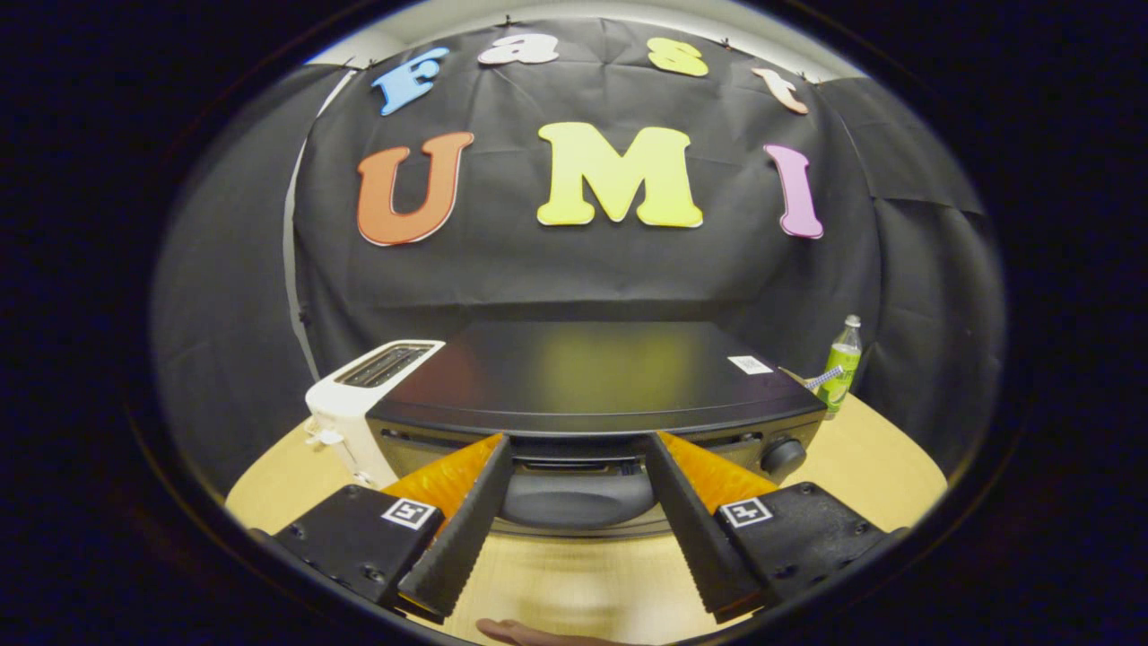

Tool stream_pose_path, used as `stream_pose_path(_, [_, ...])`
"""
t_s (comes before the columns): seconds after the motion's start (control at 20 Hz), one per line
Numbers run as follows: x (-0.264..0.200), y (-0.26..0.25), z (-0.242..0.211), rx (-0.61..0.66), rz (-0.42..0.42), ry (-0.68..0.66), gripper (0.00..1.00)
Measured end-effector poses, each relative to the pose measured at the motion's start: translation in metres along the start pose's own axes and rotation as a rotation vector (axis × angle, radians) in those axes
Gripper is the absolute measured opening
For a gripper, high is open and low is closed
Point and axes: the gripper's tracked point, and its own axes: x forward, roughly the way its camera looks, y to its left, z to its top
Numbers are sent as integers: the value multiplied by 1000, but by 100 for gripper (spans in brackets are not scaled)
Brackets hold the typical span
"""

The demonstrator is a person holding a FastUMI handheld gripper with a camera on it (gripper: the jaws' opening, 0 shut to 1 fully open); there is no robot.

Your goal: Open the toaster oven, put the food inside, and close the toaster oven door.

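On the surface (834, 467), oven (592, 377) sits just ahead of the gripper (578, 449); door shut, handle (578, 495) between fingers, spread apart, not touching. Opening step, prob. Next: close onto handle, pull down. Toaster (359, 404) beside oven.

Booth: light wooden table (861, 467), black cloth wall (583, 269) hung directly behind the table, pale ceiling strip (628, 13) above the cloth.

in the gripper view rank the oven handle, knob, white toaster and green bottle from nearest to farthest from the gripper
The gripper is open.
1. Oven handle, between the fingers.
2. Knob, just beyond the right finger.
3. White toaster, left of the oven, further back.
4. Green bottle, far right, behind the oven.
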Motion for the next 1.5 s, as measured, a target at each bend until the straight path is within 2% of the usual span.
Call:
stream_pose_path(0.3, [-31, -2, -27, 20, 40, 13, 100])
stream_pose_path(0.9, [-73, -3, -93, -70, 4, 97, 99])
stream_pose_path(1.25, [-78, -5, -134, -75, 31, 258, 99])
stream_pose_path(1.5, [-83, -4, -175, -35, 14, 391, 99])
